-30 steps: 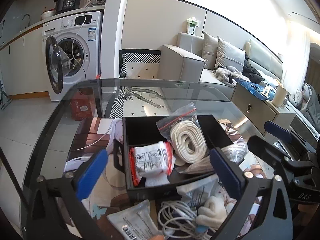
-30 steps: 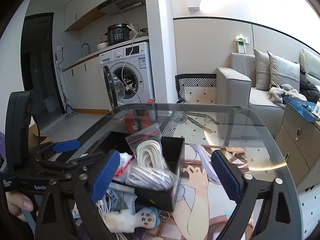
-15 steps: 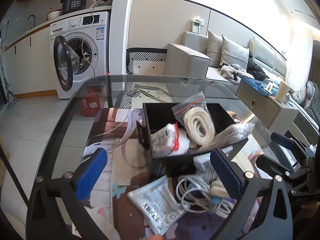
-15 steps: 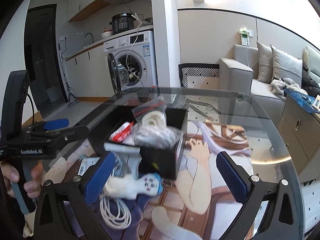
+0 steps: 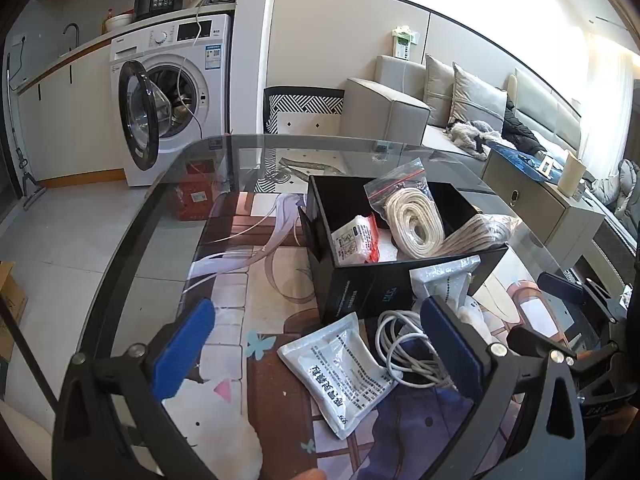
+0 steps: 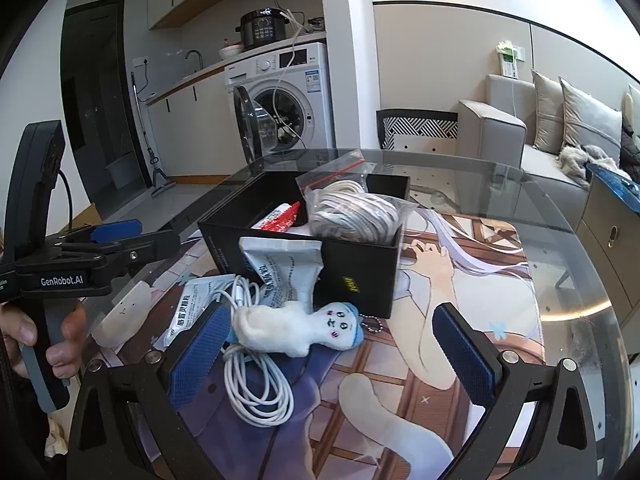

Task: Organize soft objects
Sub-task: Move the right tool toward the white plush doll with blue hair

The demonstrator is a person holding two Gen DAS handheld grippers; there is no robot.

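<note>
Left wrist view first: we look down across a glass worktop point(image 5: 168, 184) laid with a printed cartoon mat point(image 5: 256, 288), a washing machine point(image 5: 172, 96) with its door swung wide and a grey sofa point(image 5: 404, 108) behind it. On the mat stands a black box point(image 5: 360, 284) without a lid. Inside it we see a zip bag of white rope point(image 5: 412, 216) propped upright, a bundle of cord in clear wrap point(image 5: 480, 228) lying over the box's right edge, and a white packet with red trim point(image 5: 354, 238) toward the left. Against the near wall of the box leans a white pouch point(image 6: 288, 264); a second flat white pouch point(image 5: 340, 364) lies on the mat before it, touching a loose coil of white cable point(image 6: 256, 384). In the right wrist view a small plush doll point(image 6: 296, 328) with a blue cap lies across that cable, just beside the box.

Our left gripper point(image 5: 316, 356) hangs released over the flat pouch, nothing between its blue pads. Our right gripper point(image 6: 332, 360) has just been spreading its jaws and now stands wide, empty, the doll lying on the mat just beyond its left pad point(image 6: 198, 354).
</note>
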